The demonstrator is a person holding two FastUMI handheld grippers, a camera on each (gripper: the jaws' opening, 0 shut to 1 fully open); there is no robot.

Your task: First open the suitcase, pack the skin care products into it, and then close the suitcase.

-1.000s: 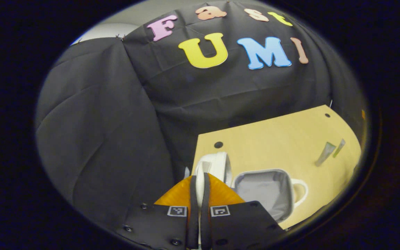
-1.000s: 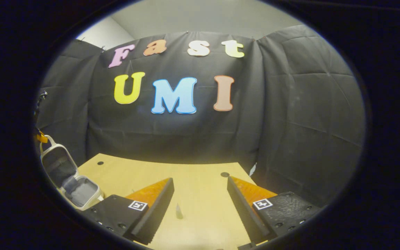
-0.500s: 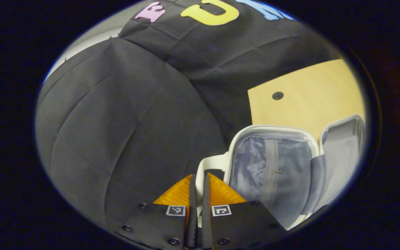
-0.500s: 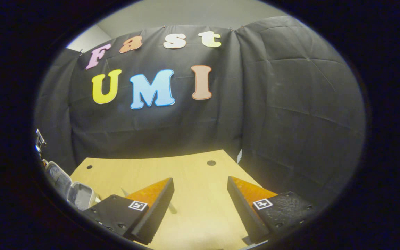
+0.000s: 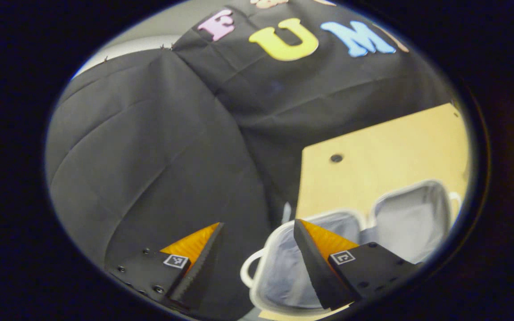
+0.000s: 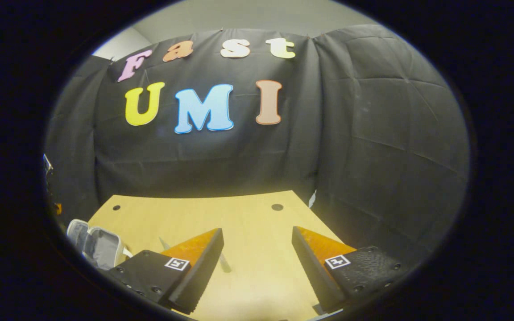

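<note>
Suitcase laid open, both claws empty and spread.

The small white suitcase with grey fabric lining (image 5: 400, 223) is spread flat on the light wooden table (image 5: 373, 151), both halves exposed for packing; the left claw (image 5: 257, 254) is held apart above its handle, the right claw (image 6: 257, 258) apart over a slim tube (image 6: 224, 263).

The left gripper (image 5: 257, 240) hangs with its two orange-and-black fingers spread wide apart and nothing between them. It sits above the near-left end of the open suitcase (image 5: 411, 218), its right finger crossing over the nearer half, its left finger out past the suitcase's edge. The right gripper (image 6: 257, 245) is likewise parted wide (nothing in its grasp), well to the right of the suitcase, pointing level across the tabletop.
</note>
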